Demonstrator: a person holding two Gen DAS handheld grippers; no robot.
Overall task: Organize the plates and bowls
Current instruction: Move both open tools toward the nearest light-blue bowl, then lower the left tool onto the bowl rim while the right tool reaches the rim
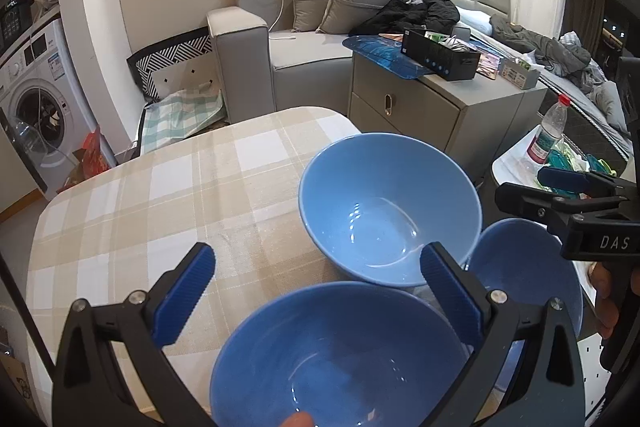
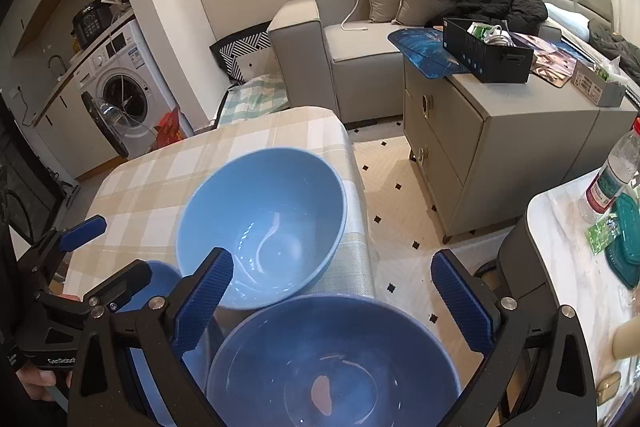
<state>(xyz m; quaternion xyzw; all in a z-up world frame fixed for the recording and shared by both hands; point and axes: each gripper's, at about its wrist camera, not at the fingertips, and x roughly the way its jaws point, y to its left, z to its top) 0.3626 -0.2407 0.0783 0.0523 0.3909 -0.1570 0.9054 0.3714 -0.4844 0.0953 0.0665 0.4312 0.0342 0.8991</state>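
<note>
Three blue bowls stand close together on the checked tablecloth. The pale blue bowl is farthest, near the table's right edge. My left gripper is open, its blue pads wide apart over a darker bowl, touching nothing. My right gripper is open over the other dark bowl, which in the left wrist view shows partly hidden at the right. Each gripper appears in the other's view: the right gripper and the left gripper, which covers much of its bowl.
The table's right edge drops to a tiled floor. Beyond stand a grey cabinet and a grey sofa. A side table with a water bottle is at the right. A washing machine stands far left.
</note>
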